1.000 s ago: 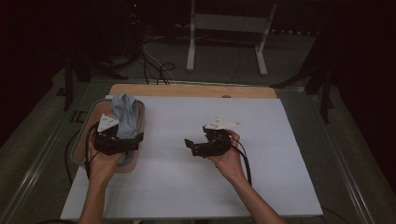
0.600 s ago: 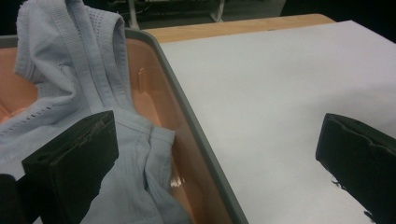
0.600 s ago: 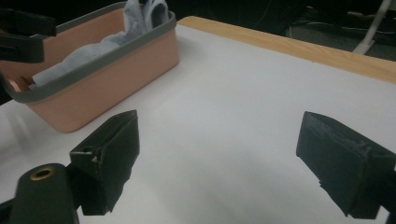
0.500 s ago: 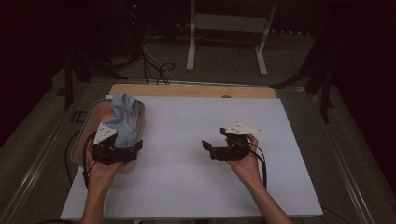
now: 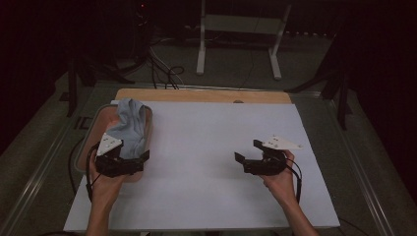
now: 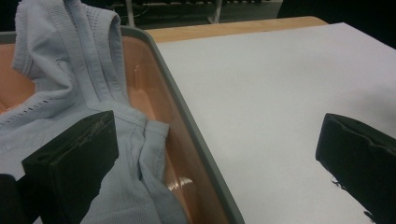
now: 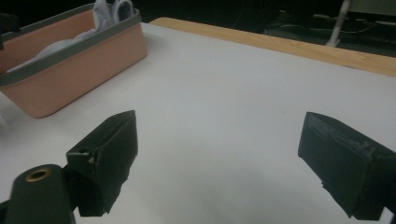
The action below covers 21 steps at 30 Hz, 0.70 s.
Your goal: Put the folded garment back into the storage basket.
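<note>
Ribbed pale-blue knit garment [image 6: 79, 88] crumpled in smooth salmon, grey-rimmed tub [image 6: 187, 121].

I see a wooden table [image 5: 206, 95] under a white sheet [image 5: 211, 162]; a salmon plastic bin with grey rim [image 5: 147, 129] sits beneath my left gripper [image 5: 129, 162].

High view sits above the person's side, looking forward and down over the whole white table [image 5: 206, 162]. Left gripper view rides low and close, tub [image 6: 196, 140] at its left. Right gripper view (also low) catches that same tub [image 7: 70, 70] upper left.
</note>
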Each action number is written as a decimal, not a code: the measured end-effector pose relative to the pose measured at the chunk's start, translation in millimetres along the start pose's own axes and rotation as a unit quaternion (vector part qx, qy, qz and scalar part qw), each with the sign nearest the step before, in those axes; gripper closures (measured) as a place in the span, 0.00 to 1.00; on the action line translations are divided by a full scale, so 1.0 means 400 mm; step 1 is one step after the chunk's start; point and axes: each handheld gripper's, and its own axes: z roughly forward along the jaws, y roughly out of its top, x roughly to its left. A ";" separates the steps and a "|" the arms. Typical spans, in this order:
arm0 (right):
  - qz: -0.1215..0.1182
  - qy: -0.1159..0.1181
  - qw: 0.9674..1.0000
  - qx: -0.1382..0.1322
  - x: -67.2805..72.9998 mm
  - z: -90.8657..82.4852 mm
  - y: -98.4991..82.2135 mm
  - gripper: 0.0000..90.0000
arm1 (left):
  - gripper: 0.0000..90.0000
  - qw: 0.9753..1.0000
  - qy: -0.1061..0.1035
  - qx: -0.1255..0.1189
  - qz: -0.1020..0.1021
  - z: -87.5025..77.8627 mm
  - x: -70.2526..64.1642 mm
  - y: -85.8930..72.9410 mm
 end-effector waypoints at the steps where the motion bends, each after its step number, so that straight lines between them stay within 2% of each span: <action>1: 0.001 -0.003 1.000 -0.002 -0.004 -0.007 -0.005 0.14 | 0.01 1.000 -0.001 -0.001 0.000 -0.001 0.000 -0.001; 8: 0.002 -0.014 1.000 -0.007 -0.034 -0.046 -0.030 0.12 | 0.01 1.000 -0.001 -0.004 -0.002 -0.005 0.001 -0.003; 21: 0.007 -0.030 0.999 -0.045 -0.071 -0.108 -0.073 0.11 | 0.01 1.000 -0.004 -0.010 -0.007 -0.012 0.002 -0.009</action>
